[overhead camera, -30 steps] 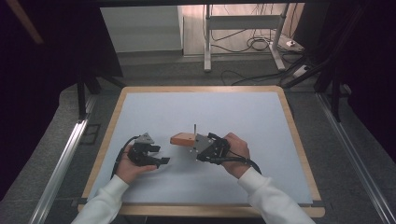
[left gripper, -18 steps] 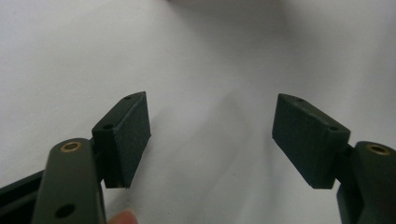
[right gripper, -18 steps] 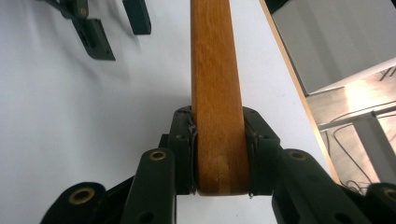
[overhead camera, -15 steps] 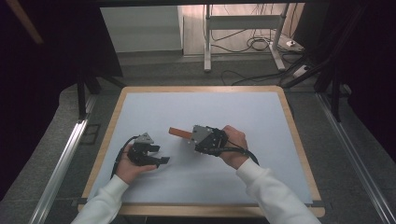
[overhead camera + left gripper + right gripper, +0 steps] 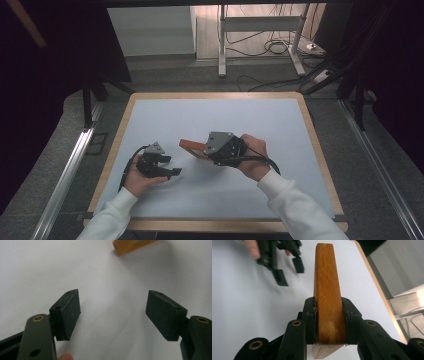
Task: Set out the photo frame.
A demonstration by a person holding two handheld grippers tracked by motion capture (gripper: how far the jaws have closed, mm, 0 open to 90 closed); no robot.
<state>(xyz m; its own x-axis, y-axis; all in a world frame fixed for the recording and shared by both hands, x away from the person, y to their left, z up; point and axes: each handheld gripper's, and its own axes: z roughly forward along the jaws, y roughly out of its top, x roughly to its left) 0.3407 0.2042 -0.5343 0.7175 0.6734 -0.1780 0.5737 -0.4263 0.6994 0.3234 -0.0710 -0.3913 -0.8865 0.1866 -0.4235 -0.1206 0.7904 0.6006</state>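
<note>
Wooden block (image 5: 328,293) pinched between right claw (image 5: 329,322) pads, sticking out past its tips, apparently clear of the table (image 5: 280,120). Left claw (image 5: 112,312) spread, empty, block just ahead.

I see bare white tabletop (image 5: 210,117) all around, so either gripper could pass freely. Between my hands, only the orange-brown wooden block (image 5: 192,146) stands in the way.
</note>
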